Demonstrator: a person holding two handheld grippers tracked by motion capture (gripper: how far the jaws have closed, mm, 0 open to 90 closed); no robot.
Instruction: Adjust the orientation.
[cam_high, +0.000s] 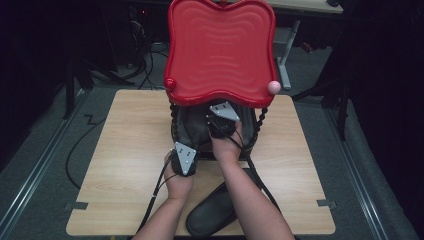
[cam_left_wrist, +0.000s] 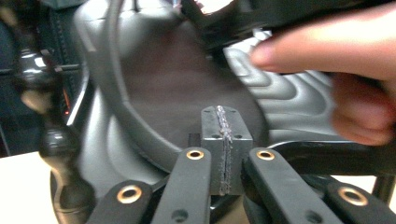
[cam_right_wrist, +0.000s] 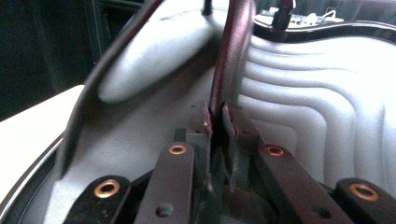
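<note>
Scene: person at a wooden table (cam_high: 125, 150) works two hand-held grippers at a red case (cam_high: 250, 145) standing at the middle of the far edge, its red lid (cam_high: 220, 50) raised upright.
Right gripper: right gripper (cam_right_wrist: 217, 116) reaches down into the open case, jaws pinching the thin dark rim (cam_right_wrist: 229, 56) of a soft, dark item that looks like a shoe, set against the ridged grey lining (cam_right_wrist: 317, 93).
Left gripper: left gripper (cam_left_wrist: 226, 135) sits at the case's near left side, pads pressed together with nothing between them, nose pointed at the same dark item.
Task's thing: the gripped item lies inside the case, low in the well, its rim pulled upward at the pinch.
Also on the table: a dark shoe (cam_high: 212, 212) lies at the near edge, well apart from the case, beside the right forearm.
Step in hand: by the look of it, the grip on the rim is made and the item is about to be lifted or shifted; whether it is going in or coming out cannot be told.
Next move: likely a steady pull on the rim, clear of the case wall and the overhanging lid, with the left gripper free to brace the case or take a second hold.
Risk: a thin, pliant rim may slip from so narrow a pinch.
</note>
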